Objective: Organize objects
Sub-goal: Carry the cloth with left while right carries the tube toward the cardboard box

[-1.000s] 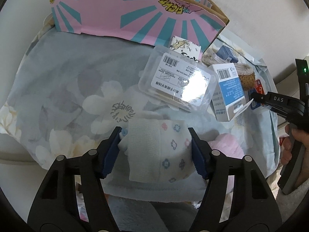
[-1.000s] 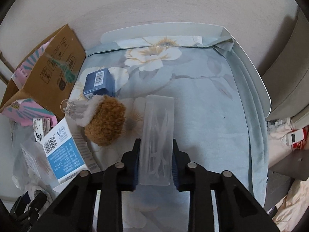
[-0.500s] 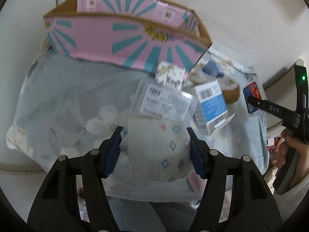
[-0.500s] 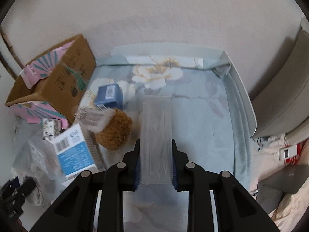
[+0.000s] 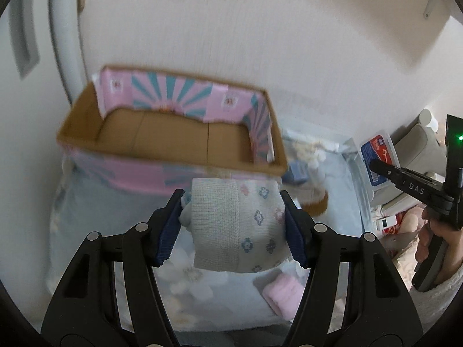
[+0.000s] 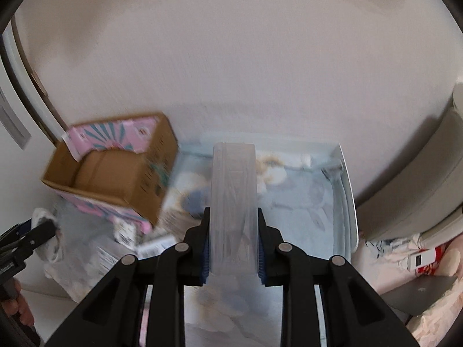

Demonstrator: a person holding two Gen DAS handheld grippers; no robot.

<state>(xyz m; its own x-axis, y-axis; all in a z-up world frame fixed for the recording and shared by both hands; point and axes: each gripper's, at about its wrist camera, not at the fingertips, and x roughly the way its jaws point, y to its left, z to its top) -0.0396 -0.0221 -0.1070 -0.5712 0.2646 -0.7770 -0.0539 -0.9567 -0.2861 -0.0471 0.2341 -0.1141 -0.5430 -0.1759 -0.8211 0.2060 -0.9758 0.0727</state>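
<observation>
Both grippers have risen since a second ago, so you now look down into the open cardboard box [image 5: 173,138], its brown floor bare, standing at the left end of the flowered cloth [image 5: 115,217]. Your left gripper [image 5: 234,222] has its 2 jaws spread wide and pressed against a folded knitted cloth [image 5: 231,225], held in the air just short of the box. Your right gripper [image 6: 233,245] has its jaws clamped narrowly on a clear plastic case [image 6: 233,196], raised above the cloth.
</observation>
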